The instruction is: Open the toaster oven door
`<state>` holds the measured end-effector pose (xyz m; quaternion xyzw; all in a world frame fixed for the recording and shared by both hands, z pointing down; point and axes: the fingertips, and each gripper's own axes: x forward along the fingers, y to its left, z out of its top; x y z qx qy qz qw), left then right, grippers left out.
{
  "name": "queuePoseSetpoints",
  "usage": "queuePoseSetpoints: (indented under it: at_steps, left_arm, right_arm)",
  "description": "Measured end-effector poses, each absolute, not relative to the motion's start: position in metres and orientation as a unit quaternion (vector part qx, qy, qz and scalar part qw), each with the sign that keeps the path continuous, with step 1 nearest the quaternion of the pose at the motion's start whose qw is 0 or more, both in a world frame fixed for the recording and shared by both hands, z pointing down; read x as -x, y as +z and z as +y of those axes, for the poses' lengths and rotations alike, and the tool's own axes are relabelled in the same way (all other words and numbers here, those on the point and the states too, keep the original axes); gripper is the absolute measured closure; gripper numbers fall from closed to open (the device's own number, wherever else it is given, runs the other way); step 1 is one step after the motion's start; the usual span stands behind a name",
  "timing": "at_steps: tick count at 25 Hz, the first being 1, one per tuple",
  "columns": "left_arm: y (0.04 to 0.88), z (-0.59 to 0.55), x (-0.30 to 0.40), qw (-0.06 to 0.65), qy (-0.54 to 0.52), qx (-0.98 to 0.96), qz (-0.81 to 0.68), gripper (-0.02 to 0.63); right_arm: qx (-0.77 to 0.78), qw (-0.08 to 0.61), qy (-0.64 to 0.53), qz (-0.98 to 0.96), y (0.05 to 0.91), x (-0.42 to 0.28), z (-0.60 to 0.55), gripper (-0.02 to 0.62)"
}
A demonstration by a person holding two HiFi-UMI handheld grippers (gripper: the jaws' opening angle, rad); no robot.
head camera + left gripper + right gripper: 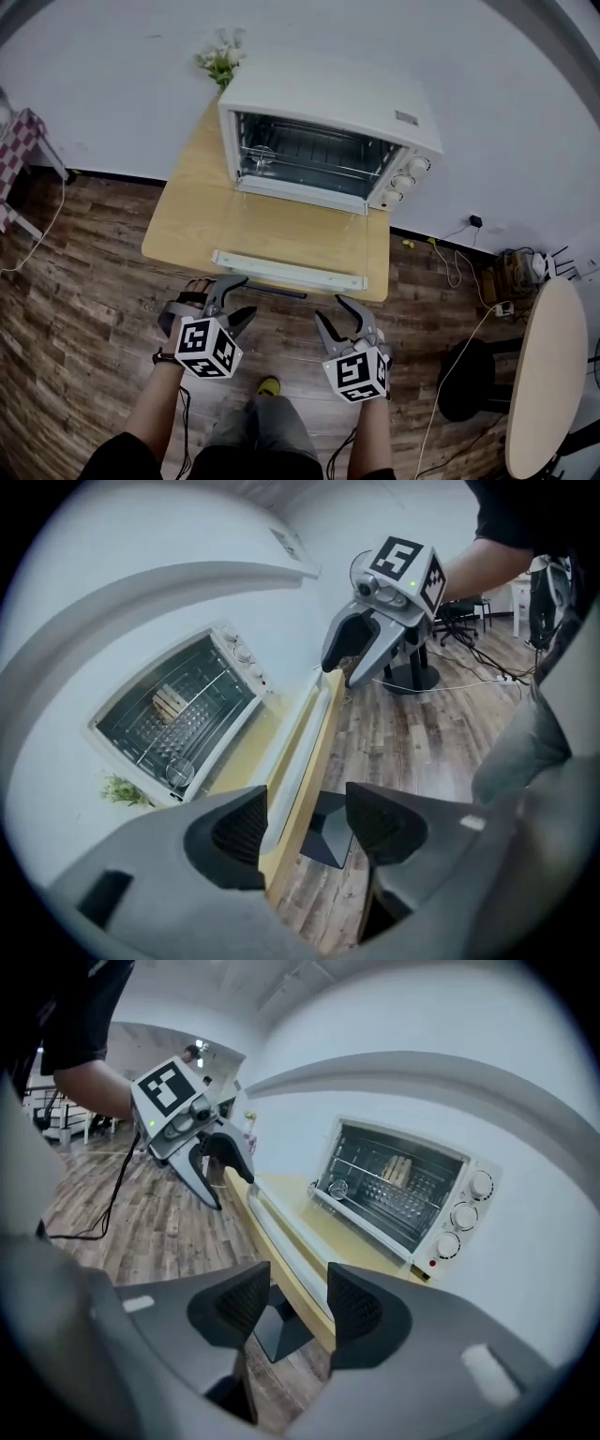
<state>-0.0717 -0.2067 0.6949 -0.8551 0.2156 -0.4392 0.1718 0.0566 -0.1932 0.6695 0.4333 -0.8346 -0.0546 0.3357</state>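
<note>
White door (298,236) lies open flat on the surface (180,223), handle (287,270) running left to right just beyond left gripper (240,300) and right gripper (330,312), both with fingers (234,1303) spread, empty.

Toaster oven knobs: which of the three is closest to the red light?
The bottom knob, directly above the red light; the middle knob and top knob sit higher.

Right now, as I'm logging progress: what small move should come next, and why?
Probably draw both back: the toaster oven door already lies flat open over the table, and the left gripper and right gripper are open, holding nothing.
</note>
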Motion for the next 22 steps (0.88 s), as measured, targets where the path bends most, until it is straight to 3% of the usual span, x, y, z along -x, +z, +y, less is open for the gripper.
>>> queuePoseSetpoints:
  at_steps: [6,14,22]
  left_arm:
    - [0.66,-0.206,0.069,0.142,-0.407,0.871,0.236,0.37]
    - [0.589,-0.221,0.065,0.097,-0.343,0.89,0.285,0.448]
    - [0.527,-0.236,0.066,0.047,-0.286,0.902,0.319,0.48]
  right_arm:
    - [-0.451,0.316,-0.044,-0.834,0.636,-0.061,-0.193,0.408]
    - [-0.505,0.244,-0.004,-0.828,0.577,-0.076,-0.2,0.486]
    - [-0.527,0.212,0.017,-0.823,0.523,-0.09,-0.215,0.503]
